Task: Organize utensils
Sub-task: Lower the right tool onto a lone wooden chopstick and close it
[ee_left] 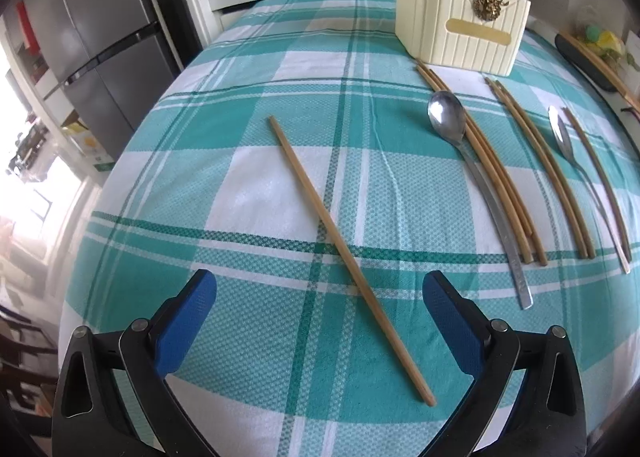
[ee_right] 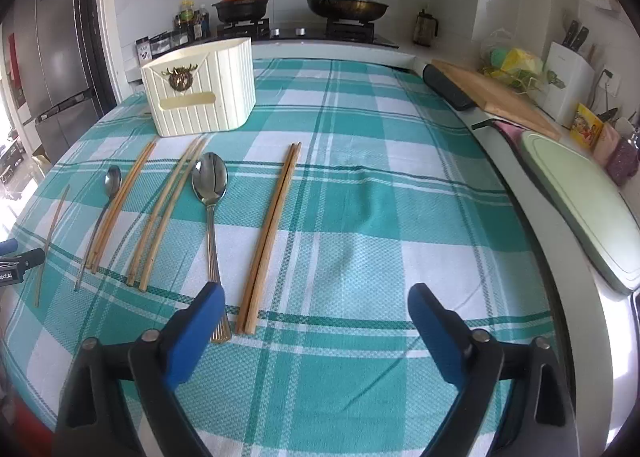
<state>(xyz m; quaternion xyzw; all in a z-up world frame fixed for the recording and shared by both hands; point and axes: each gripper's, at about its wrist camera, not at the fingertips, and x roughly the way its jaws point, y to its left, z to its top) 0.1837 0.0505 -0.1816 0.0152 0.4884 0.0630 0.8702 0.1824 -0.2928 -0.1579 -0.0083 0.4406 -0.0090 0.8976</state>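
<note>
Blue fingers point(ee_left: 188, 321) of the left gripper point(ee_left: 320, 297) are spread wide over the bench, nothing between the pads, w/ a single chopstick point(ee_left: 344, 253) lying loose on the check cloth point(ee_left: 248, 193) — its near end sits between the two fingers, the far end angles off to the left. Right of it, in the left wrist view: a plain spoon point(ee_left: 472, 173) touching a bundle of chopsticks point(ee_left: 500, 185), then another bundle point(ee_left: 540, 169), then a second spoon point(ee_left: 576, 161) w/ one more stick beside it. Behind them all stands the cream utensil holder point(ee_left: 460, 21), upright, brass crest on its front.

Right gripper point(ee_right: 316, 309) is likewise spread, holding nothing. Its left finger point(ee_right: 196, 329) covers part of the handle of the ornate-handled spoon point(ee_right: 210, 185), bowl pointing away; a tidy chopstick pair point(ee_right: 272, 229) lies just beside that spoon, parallel to it. Further left are more chopsticks point(ee_right: 168, 209) and a smaller spoon point(ee_right: 108, 197). Holder sits at the far left of the cloth in this view — well apart from both grippers. Along the right edge of the bench: a wooden cutting board point(ee_right: 496, 97) and a pale green board point(ee_right: 588, 197). Stove w/ pans at the back.
</note>
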